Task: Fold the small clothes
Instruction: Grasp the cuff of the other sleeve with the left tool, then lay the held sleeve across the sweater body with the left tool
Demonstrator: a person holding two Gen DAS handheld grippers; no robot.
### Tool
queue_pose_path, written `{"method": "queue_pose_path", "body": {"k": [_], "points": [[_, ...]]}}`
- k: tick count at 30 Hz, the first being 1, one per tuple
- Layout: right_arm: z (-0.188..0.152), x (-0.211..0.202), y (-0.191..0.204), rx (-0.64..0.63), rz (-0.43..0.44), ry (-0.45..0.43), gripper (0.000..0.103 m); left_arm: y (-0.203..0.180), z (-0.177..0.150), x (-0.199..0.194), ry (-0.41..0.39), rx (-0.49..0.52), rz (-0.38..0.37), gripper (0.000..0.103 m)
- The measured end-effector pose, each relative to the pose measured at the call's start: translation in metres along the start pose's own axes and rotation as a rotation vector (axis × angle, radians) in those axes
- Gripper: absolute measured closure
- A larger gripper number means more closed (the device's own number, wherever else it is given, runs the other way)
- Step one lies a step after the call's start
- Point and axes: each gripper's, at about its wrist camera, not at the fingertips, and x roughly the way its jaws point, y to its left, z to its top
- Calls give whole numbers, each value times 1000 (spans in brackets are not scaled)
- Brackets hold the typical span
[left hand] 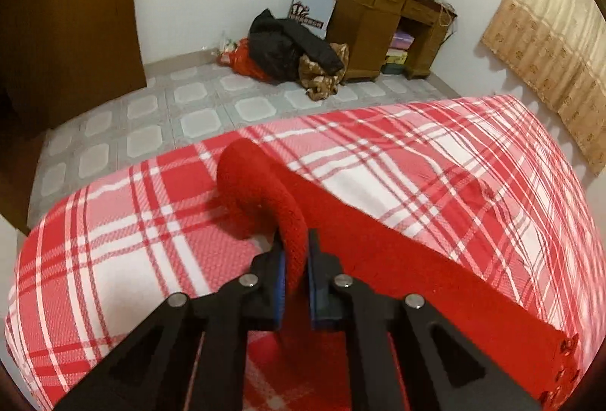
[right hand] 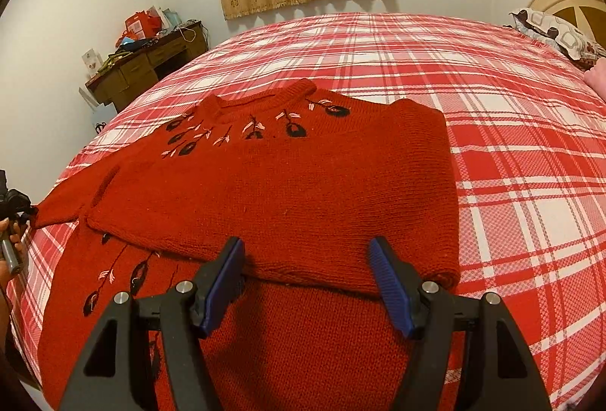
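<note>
While left hand-held gripper (left hand: 294, 261) pinches sweater (right hand: 288, 180), right (right hand: 306, 276) hovers agape.

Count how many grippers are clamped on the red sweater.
1. The left gripper is shut on the sleeve cuff of the red sweater; the right gripper hovers open above the folded body, gripping nothing.

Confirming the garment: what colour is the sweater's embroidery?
Black and pale pink on the red sweater, clearest in the right wrist view.

Dim warm indoor light, soft shadows, heavy fisheye distortion, dark vignetted corners
</note>
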Motion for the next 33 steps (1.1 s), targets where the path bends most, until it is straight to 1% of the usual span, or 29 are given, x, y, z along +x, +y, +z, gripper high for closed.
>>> {"method": "queue_pose_path", "body": {"k": [2, 3, 4, 5, 7, 8, 10, 11, 12, 14, 16, 18, 19, 20, 22, 23, 24, 25, 26, 27, 28, 30, 32, 33], "points": [[0, 0, -1, 0, 0, 0, 34, -8, 0, -11, -49, 26, -4, 94], [0, 0, 0, 0, 1, -1, 34, -14, -3, -23, -94, 49, -25, 94], [0, -1, -1, 1, 2, -3, 34, -27, -8, -41, -151, 94, -55, 94], [0, -1, -1, 3, 4, -6, 34, -35, -12, -50, -177, 121, -80, 94], [0, -1, -2, 7, 7, -5, 34, -67, -31, -82, -240, 225, -177, 94], [0, -1, -2, 6, 4, -5, 34, -80, -41, -95, -258, 272, -212, 94], [0, -1, -1, 0, -3, -4, 34, -114, -73, -124, -285, 396, -324, 94], [-1, -1, -1, -2, -5, -3, 34, -127, -88, -134, -290, 442, -367, 94], [-1, -1, -1, -2, -5, -3, 34, -141, -105, -144, -286, 489, -414, 94], [-1, -1, -1, -1, -3, -3, 34, -170, -149, -155, -238, 581, -501, 94], [-1, -1, -2, 1, -2, -3, 34, -190, -177, -155, -180, 633, -535, 94], [-1, -1, -2, 0, -3, -2, 34, -204, -202, -149, -120, 671, -544, 94], [-1, -1, -1, -2, -5, 0, 34, -210, -216, -143, -72, 686, -546, 94], [-1, -1, -1, -4, -8, 3, 34, -214, -224, -138, -43, 693, -541, 94], [2, -1, 0, -8, -16, 12, 34, -217, -233, -128, -1, 719, -514, 92], [5, -4, 2, -11, -30, 6, 34, -219, -232, -124, 11, 723, -511, 91], [8, -8, 5, -14, -28, -14, 34, -217, -230, -127, 11, 712, -527, 89], [13, -16, 12, -11, 2, -54, 34, -216, -228, -127, 17, 705, -539, 84], [18, -22, 17, -7, 30, -78, 34, -214, -227, -125, 32, 701, -550, 83], [26, -27, 29, -1, 86, -101, 34, -215, -229, -124, 37, 698, -557, 82], [31, -27, 37, -4, 123, -102, 34, -214, -229, -126, 33, 700, -567, 77], [45, -17, 65, -32, 232, -59, 34, -213, -232, -131, 28, 713, -574, 72], [52, -4, 81, -39, 289, -17, 34, -207, -232, -138, 22, 708, -567, 71], [55, 5, 89, -37, 321, 10, 34, -204, -233, -138, 21, 696, -572, 64]]}}
